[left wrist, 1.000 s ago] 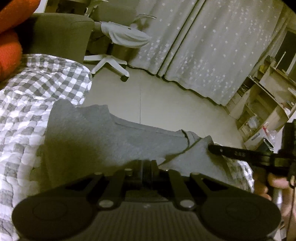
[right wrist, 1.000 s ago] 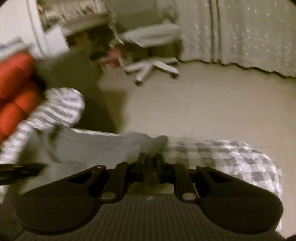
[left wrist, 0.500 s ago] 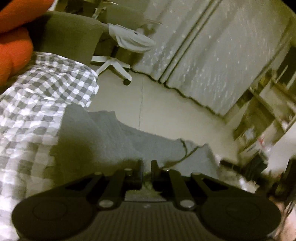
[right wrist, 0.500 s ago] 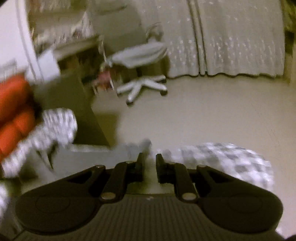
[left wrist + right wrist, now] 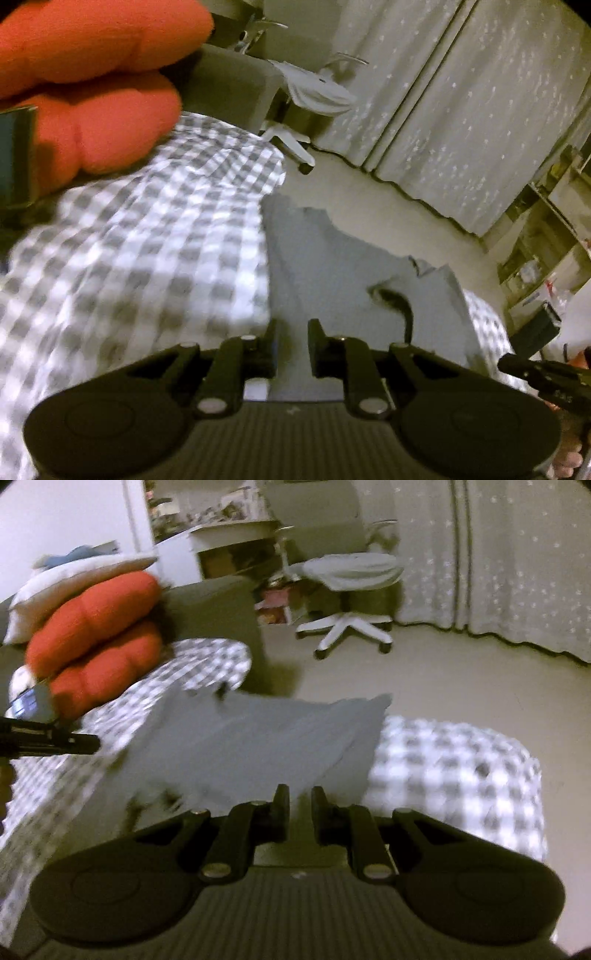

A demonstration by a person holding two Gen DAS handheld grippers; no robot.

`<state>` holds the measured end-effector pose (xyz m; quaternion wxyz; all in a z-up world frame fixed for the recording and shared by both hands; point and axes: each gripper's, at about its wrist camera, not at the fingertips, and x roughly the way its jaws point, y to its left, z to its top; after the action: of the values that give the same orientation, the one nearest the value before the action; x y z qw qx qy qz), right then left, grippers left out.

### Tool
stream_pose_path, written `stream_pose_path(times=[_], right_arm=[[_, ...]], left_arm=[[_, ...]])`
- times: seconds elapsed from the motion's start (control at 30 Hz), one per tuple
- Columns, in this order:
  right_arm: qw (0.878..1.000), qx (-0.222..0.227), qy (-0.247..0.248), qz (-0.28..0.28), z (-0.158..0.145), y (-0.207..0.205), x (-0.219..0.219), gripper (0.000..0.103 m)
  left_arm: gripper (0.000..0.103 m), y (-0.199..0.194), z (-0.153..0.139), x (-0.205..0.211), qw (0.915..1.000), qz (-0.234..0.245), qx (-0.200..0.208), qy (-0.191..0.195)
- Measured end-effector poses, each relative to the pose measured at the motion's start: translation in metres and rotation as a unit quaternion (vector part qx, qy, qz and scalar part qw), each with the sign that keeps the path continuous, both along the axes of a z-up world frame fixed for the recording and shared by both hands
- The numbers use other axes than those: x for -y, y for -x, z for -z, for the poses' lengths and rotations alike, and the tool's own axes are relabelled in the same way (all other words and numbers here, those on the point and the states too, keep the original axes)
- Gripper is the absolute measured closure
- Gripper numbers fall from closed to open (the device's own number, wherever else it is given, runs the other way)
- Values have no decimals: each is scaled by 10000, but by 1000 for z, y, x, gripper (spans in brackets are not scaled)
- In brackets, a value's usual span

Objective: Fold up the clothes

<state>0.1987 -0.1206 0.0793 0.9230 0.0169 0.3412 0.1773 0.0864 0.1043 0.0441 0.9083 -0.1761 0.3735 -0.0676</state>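
Currently the grey garment [image 5: 258, 746] lies on the checked bed cover [image 5: 147, 258], partly lifted. Left gripper [image 5: 291, 345] and right gripper [image 5: 297, 812]: fingers slightly parted, grey cloth between; whether gripped, cannot tell. Keep both edges level and taut; blur suggests slowing.

Dim, yellowish indoor light, both views soft.
Motion blur smears the checked bedspread [image 5: 147, 251]; fisheye bends edges, corners go black.

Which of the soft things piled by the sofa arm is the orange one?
The lumpy orange cushion, lying lowest in the pile on the checked cover. The pale pillow on top of it is flat and cream coloured, not orange.
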Motion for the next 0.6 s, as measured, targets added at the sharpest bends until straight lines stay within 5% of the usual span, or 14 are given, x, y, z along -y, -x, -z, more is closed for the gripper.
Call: stream_pose_path(times=[0.6], right_arm=[[9977, -616, 98, 245, 26, 100, -18, 86]], left_arm=[[81, 89, 25, 25, 9982, 99, -284, -522]])
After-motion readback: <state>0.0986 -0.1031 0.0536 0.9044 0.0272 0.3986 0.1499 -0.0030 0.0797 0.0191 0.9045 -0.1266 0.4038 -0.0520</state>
